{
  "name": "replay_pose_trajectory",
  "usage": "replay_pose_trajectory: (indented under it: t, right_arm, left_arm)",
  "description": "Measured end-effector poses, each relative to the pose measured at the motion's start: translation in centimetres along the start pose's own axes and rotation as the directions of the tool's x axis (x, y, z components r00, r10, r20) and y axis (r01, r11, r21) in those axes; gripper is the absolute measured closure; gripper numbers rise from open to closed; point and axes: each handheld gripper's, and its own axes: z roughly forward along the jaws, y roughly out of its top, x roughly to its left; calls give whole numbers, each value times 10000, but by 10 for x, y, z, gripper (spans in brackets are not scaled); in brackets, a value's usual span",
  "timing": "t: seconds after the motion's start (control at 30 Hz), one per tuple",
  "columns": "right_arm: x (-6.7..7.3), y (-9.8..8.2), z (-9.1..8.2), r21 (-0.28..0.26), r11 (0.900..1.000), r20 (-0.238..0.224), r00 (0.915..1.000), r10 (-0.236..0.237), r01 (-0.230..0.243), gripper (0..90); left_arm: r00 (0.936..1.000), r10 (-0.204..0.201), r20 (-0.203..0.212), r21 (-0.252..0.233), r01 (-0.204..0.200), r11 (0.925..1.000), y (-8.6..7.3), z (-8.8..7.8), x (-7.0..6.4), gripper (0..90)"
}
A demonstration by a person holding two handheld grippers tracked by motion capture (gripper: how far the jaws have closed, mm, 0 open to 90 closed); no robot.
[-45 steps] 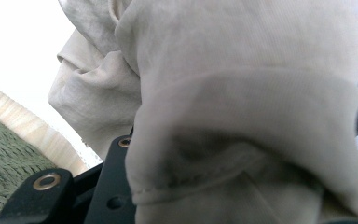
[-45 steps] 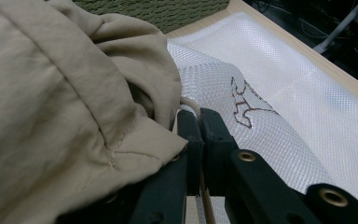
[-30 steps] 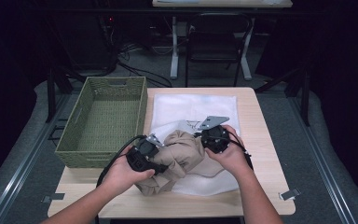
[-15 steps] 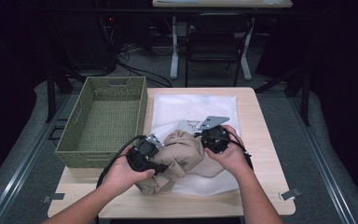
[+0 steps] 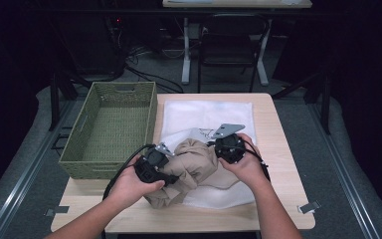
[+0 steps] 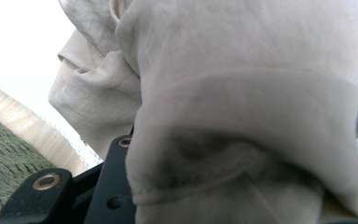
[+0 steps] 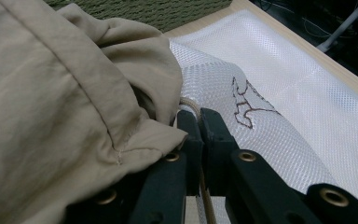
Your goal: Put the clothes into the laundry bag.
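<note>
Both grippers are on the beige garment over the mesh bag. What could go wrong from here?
1. The right gripper is shut at the white mesh bag's edge with a thin cord between the jaws; pulling may drag the bag along.
2. The beige garment drapes over the left gripper, hiding its jaws; the hold is uncertain and may slip.

Count of things on and around the table (image 5: 278,124)

One green woven basket (image 5: 110,130), one beige garment (image 5: 191,164), one white mesh bag (image 5: 206,117), two grippers: left gripper (image 5: 165,172), right gripper (image 5: 219,149).
</note>
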Motion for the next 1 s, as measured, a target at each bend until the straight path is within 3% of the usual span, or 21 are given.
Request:
replay_pose_trajectory:
  t: [1.0]
  right_arm:
    - [1, 2, -4, -95, 10000, 3, 10000, -24, 24, 879]
  left_arm:
    - [9998, -93, -152, -92, 92, 9999, 1, -2, 4, 648]
